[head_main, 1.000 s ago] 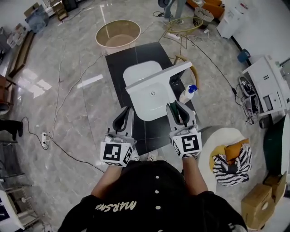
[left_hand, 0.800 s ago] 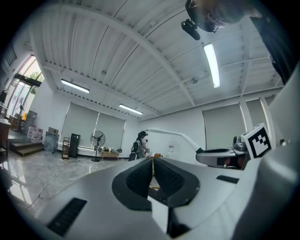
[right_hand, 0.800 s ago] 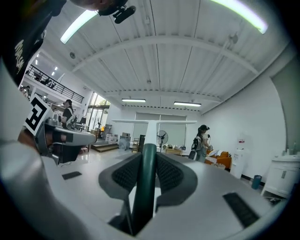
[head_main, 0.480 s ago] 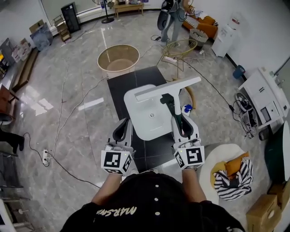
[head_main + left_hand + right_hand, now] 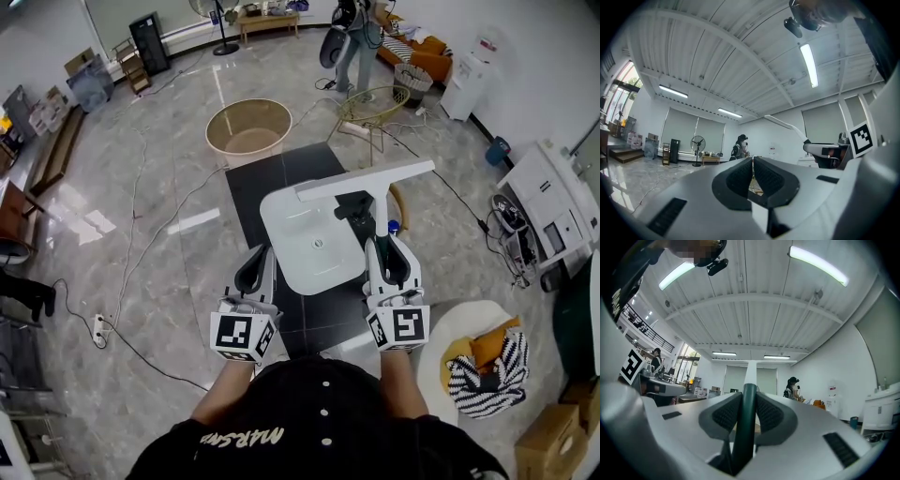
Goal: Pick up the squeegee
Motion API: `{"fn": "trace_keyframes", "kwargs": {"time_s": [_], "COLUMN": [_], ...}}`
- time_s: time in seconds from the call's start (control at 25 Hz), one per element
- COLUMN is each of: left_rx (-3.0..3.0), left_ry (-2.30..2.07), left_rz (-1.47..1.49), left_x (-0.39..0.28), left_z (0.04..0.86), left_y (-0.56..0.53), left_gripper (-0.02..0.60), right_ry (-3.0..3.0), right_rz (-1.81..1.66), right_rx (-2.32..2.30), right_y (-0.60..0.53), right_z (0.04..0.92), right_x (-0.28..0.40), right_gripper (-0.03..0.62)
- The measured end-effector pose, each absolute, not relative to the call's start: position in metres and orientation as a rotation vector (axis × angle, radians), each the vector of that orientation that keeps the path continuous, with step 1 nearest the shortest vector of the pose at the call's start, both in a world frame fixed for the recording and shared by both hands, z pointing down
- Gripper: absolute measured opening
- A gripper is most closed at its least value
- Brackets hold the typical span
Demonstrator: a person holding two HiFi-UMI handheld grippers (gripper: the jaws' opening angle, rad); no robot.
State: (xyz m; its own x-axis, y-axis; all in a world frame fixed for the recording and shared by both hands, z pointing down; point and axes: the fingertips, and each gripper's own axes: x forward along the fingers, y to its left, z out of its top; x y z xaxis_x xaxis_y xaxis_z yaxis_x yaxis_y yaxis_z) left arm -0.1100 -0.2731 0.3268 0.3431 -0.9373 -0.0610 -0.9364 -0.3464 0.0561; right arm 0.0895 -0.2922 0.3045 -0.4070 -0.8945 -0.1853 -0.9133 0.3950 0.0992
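Note:
The squeegee [image 5: 367, 180] has a long white blade and a dark green handle. My right gripper [image 5: 381, 244] is shut on that handle and holds it up over the white basin [image 5: 298, 251], blade uppermost and tilted. In the right gripper view the green handle [image 5: 747, 423] runs straight up between the pads of that gripper [image 5: 749, 401], with the blade [image 5: 750, 371] seen end-on. My left gripper [image 5: 255, 268] hangs beside the basin's left edge, jaws together and empty; in the left gripper view the gripper [image 5: 753, 171] holds nothing, and the squeegee [image 5: 786, 126] shows off to the right.
The basin stands on a black mat [image 5: 258, 192]. A beige round tub [image 5: 248, 127] and a gold wire table [image 5: 377, 54] lie beyond, with a person [image 5: 356, 37] standing there. A blue-capped bottle [image 5: 392, 226], a striped cloth [image 5: 483, 361] on a white seat, floor cables and a white machine [image 5: 553, 202] are around.
Both grippers have risen. The squeegee has lifted off the basin with the right gripper, its blade now higher and further from the basin.

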Motion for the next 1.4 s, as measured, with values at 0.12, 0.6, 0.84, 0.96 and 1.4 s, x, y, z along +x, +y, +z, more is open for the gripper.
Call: {"fn": "trace_keyframes", "kwargs": {"time_s": [0.12, 0.6, 0.84, 0.96, 1.4], "left_rx": [2.561, 2.546, 2.541, 2.544, 2.541], "left_ry": [-1.784, -1.785, -1.780, -1.782, -1.809], "left_rz": [-0.127, -0.110, -0.112, -0.109, -0.110], "left_x": [-0.109, -0.107, -0.104, -0.102, -0.103], "left_z": [0.329, 0.335, 0.337, 0.337, 0.334], "left_y": [-0.273, -0.271, -0.268, -0.265, -0.262], "left_gripper": [0.020, 0.020, 0.020, 0.020, 0.020], "right_ry": [2.544, 2.594, 2.606, 2.609, 2.627], "right_rz": [0.282, 0.273, 0.272, 0.281, 0.273], "right_rx": [-1.655, -1.593, -1.537, -1.515, -1.495], "right_y": [-0.293, -0.292, -0.287, -0.283, -0.284], "right_z": [0.308, 0.308, 0.309, 0.307, 0.310], "right_x": [0.089, 0.074, 0.071, 0.069, 0.063], "right_gripper": [0.089, 0.089, 0.089, 0.089, 0.089]}}
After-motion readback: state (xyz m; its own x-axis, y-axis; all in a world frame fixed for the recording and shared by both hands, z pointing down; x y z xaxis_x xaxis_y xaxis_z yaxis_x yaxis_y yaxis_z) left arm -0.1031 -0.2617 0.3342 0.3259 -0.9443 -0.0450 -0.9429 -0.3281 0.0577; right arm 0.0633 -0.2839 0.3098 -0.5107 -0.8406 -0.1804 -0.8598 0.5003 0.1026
